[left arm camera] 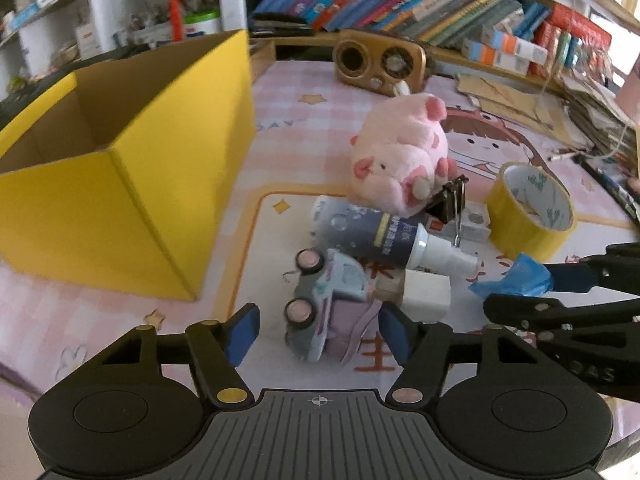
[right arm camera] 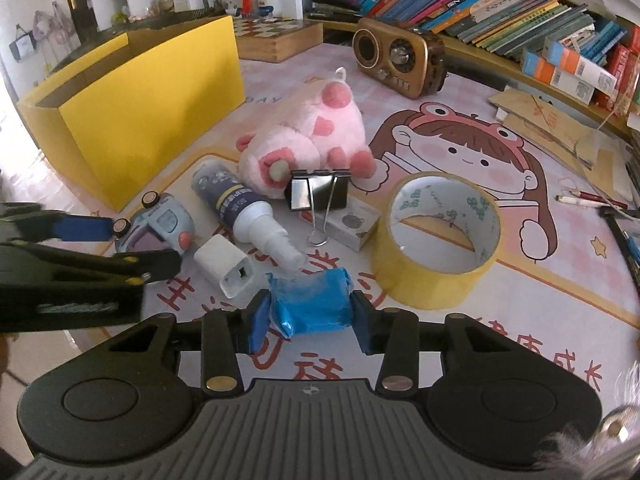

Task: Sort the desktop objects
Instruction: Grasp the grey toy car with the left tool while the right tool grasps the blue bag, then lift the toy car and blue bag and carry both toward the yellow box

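Note:
My left gripper (left arm camera: 318, 330) is open, its jaws on either side of a grey-purple toy car (left arm camera: 326, 306) lying on its side on the mat. My right gripper (right arm camera: 310, 314) is shut on a blue wrapped packet (right arm camera: 310, 300); that packet also shows in the left wrist view (left arm camera: 514, 280). Around them lie a spray bottle (right arm camera: 244, 210), a white charger plug (right arm camera: 228, 266), a black binder clip (right arm camera: 318, 192), a pink plush pig (right arm camera: 308, 136), a small grey box (right arm camera: 352, 222) and a yellow tape roll (right arm camera: 440, 236). An open yellow cardboard box (left arm camera: 120, 184) stands to the left.
A brown retro radio (right arm camera: 400, 56) and a wooden chessboard box (right arm camera: 276, 38) stand at the back of the cartoon desk mat (right arm camera: 460, 148). Books (right arm camera: 500, 4) line the back right. Cardboard sheets (right arm camera: 552, 120) and pens (right arm camera: 592, 200) lie at the right edge.

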Demonstrator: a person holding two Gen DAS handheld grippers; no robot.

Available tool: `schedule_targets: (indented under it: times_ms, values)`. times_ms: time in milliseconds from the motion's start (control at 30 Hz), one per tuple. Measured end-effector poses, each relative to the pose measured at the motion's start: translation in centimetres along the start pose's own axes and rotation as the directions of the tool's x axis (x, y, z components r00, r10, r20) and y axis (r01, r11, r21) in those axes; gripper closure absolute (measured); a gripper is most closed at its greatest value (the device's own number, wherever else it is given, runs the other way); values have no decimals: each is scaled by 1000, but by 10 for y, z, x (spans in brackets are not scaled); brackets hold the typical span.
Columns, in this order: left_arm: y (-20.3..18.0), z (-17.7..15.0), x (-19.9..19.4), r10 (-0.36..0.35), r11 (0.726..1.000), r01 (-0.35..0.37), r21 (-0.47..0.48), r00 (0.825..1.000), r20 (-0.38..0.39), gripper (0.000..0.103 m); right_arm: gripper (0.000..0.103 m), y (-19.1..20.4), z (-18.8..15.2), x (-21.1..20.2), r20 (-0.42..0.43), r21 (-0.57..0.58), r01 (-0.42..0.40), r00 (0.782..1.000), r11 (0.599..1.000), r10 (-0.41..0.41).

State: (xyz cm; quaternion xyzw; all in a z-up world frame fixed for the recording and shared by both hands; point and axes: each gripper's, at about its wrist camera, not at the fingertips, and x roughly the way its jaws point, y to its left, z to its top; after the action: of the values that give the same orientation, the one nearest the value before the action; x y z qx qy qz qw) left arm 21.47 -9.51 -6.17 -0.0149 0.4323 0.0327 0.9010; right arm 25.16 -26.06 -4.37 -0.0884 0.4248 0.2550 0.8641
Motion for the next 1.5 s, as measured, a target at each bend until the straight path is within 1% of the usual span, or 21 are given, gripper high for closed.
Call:
schedule_targets:
  times_ms: [33,100,167,267,400,700,933,1067,1233,1500]
  values:
    - [-2,1,3,2,1000,-2,11,1000,1,40,63,-1,0,0,0,2,-2,1000,1000,2]
    - [-5,2,9,6,1000,-6,28,1000,-4,53,63,-3,-2,-2,-1,8,-5,1000,1000,5]
    - [-7,1,12,3,1000,-3,31,1000,-4,58,63,-6,-3,-2,-3,16,-8,1000,1000,8]
    - [-9,0,10,12,999,-12,41,1000,2,58,63,-7,-5,-4,-3,23,-10,1000,1000,10]
    - [-5,0,-4,7,1000,-8,21,999,38,58,64,-7,-7,-8,13,23,-2,1000,1000,2]
    - [3,-4,-36,-41,999,43,-16,995,91,58,64,-3,-8,-20,53,51,21,998,999,-23]
    - [12,-15,-54,-90,995,95,-32,987,136,58,64,10,-13,-31,68,45,48,996,998,-51]
    - [23,-21,-65,-122,991,128,-33,981,152,58,64,24,-16,-38,72,47,72,995,996,-75]
    - [41,-31,-76,-146,988,151,-20,976,161,58,64,45,-20,-47,83,69,93,992,993,-99]
    - [80,-52,-97,-174,984,178,-4,971,165,58,64,95,-30,-57,88,86,113,989,990,-120]
